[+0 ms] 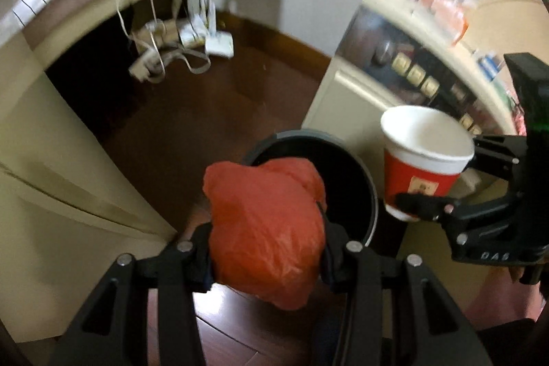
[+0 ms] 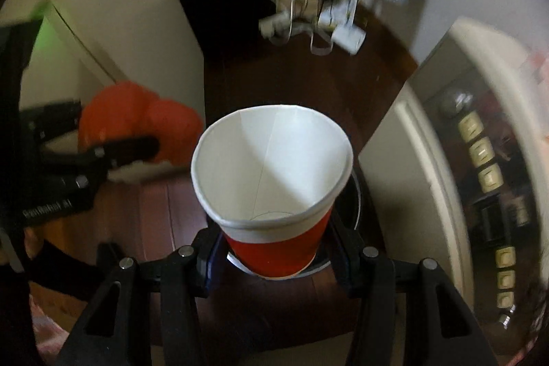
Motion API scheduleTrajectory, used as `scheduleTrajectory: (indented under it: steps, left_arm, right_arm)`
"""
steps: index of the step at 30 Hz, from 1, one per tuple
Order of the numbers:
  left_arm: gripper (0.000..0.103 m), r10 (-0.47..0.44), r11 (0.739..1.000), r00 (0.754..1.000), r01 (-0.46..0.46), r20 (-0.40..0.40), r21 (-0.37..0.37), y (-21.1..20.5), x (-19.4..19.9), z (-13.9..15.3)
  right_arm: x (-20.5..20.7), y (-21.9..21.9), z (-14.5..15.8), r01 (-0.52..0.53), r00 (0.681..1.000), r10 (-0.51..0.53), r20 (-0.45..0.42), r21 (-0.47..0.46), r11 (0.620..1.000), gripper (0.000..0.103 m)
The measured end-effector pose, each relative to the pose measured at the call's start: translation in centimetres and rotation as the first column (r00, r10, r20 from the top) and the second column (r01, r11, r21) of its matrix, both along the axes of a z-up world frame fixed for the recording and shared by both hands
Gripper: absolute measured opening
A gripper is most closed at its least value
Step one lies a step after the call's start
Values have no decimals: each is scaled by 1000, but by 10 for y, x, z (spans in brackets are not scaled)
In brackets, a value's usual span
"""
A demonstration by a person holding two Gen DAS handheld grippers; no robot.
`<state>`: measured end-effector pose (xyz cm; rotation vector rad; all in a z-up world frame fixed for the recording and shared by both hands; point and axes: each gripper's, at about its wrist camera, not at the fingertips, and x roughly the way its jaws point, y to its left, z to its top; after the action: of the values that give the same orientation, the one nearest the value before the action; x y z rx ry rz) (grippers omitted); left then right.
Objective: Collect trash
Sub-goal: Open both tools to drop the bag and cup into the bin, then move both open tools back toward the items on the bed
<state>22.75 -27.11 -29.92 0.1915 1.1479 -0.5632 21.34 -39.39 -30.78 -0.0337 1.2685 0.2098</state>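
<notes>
My left gripper (image 1: 266, 249) is shut on a crumpled red plastic bag (image 1: 266, 225) and holds it above the near rim of a dark round trash bin (image 1: 346, 180) on the floor. My right gripper (image 2: 274, 246) is shut on a red and white paper cup (image 2: 274, 180), empty and upright, held over the bin, whose rim (image 2: 357, 194) peeks out behind the cup. In the left wrist view the cup (image 1: 423, 156) and right gripper (image 1: 446, 184) hang just right of the bin. In the right wrist view the bag (image 2: 137, 122) and left gripper (image 2: 103, 136) are at the left.
Dark wooden floor (image 1: 206, 112). A cream desk panel (image 1: 51, 160) stands at the left, with power strips and cables (image 1: 171, 47) under the desk. A cream cabinet (image 1: 394, 64) with glass front and items on top stands at the right.
</notes>
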Motion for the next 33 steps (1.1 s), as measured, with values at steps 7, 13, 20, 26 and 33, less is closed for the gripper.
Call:
scheduleTrajectory:
  steps: [7,13,20,26,33]
  left_arm:
    - [46,-52,997,992,57,-114,44,-26,12,-66]
    - [47,-82,995,985,88,-151,36,-45,19,-90]
    - [90,14,999,985,-9,-171,31,-40,31,-96]
    - [90,16,997,995,-9,-97,71,-30,19,-69]
    - [91,76,995,997,-78,29,65,-6,0,15]
  right_arm:
    - [10,-6,-75,-19,995,19,-102,3,1000,54]
    - [18,-1,-105,-91,990,87,-113,-33,995,56]
    - [18,-26,-125,-59,992,50,-118,-80,995,102]
    - [12,-50,-95,44,995,-49,-86,-60,997,102]
    - [1,-52,-4,158,987,-157,41,-29,987,102]
